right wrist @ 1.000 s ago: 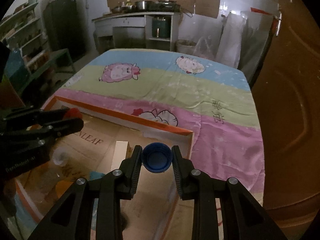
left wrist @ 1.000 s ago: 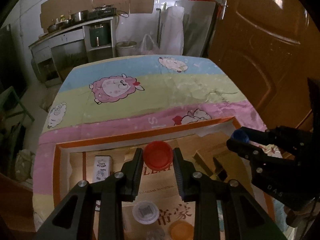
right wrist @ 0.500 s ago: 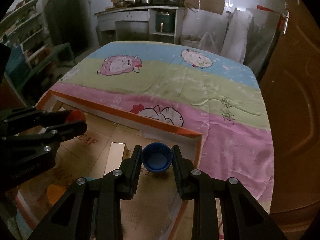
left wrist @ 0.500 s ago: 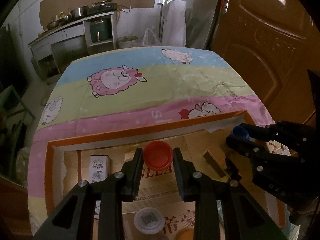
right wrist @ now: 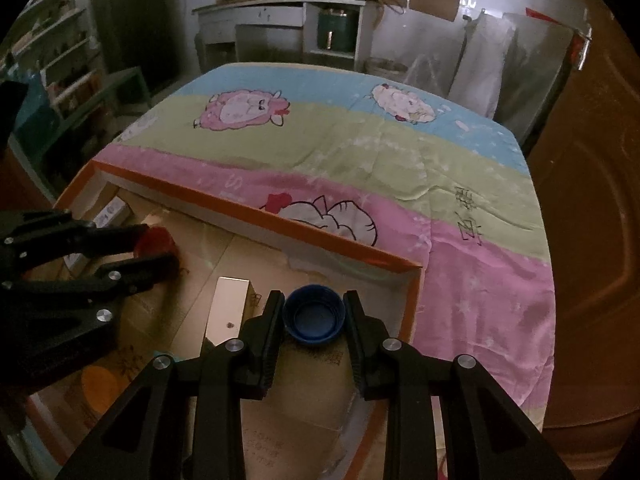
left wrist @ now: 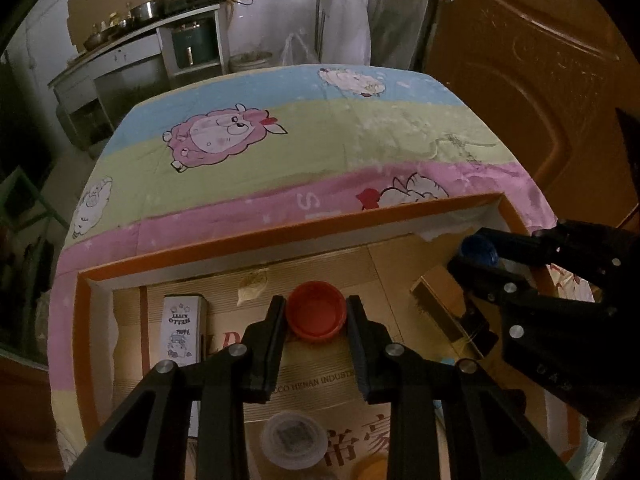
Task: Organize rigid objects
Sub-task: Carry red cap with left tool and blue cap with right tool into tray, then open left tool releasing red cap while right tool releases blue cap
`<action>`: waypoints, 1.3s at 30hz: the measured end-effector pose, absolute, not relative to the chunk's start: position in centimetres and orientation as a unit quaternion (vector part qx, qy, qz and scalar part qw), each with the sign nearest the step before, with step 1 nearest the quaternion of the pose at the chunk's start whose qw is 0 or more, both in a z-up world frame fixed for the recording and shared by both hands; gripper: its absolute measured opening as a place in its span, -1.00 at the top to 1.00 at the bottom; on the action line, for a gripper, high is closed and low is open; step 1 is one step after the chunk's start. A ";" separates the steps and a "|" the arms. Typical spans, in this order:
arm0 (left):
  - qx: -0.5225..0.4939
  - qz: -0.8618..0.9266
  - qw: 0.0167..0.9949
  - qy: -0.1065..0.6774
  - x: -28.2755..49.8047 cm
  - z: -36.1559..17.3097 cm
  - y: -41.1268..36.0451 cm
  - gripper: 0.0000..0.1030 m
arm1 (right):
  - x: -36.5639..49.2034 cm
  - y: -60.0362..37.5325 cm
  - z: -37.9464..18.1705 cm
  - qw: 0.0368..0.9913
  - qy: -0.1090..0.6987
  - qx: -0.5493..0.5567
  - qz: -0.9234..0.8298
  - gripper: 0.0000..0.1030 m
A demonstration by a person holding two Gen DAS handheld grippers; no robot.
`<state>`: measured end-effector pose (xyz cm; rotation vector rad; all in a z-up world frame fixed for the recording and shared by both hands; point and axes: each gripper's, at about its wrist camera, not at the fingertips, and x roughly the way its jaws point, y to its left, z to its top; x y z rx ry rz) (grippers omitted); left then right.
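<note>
My left gripper is shut on a red bottle cap, held open side up over the shallow orange-rimmed cardboard box. In the right wrist view my right gripper is shut on a blue bottle cap, above the box's right end near its corner. Each gripper shows in the other's view: the right gripper with the blue cap at the right, the left gripper with the red cap at the left.
Inside the box lie a small white carton, a long tan carton, a clear lidded cup and an orange lid. The box sits on a cartoon-sheep cloth. A wooden door stands close at the right.
Both grippers have sunk a little toward the box with their caps still held; the box floor and cartons look nearer now.
</note>
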<state>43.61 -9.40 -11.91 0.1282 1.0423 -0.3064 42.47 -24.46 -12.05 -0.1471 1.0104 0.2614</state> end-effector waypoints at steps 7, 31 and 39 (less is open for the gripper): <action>0.066 -0.150 0.853 0.496 43.5 -12.0 -9.6 0.34 | 42.7 -24.3 -12.2 0.859 0.489 -0.071 0.135 0.40; 0.046 -0.148 0.864 0.479 43.0 -11.1 -8.7 0.09 | 42.1 -24.6 -11.7 0.866 0.477 -0.056 0.141 0.18; 0.044 -0.149 0.867 0.474 42.6 -10.8 -8.5 0.08 | 41.2 -25.3 -10.8 0.877 0.459 -0.035 0.134 0.17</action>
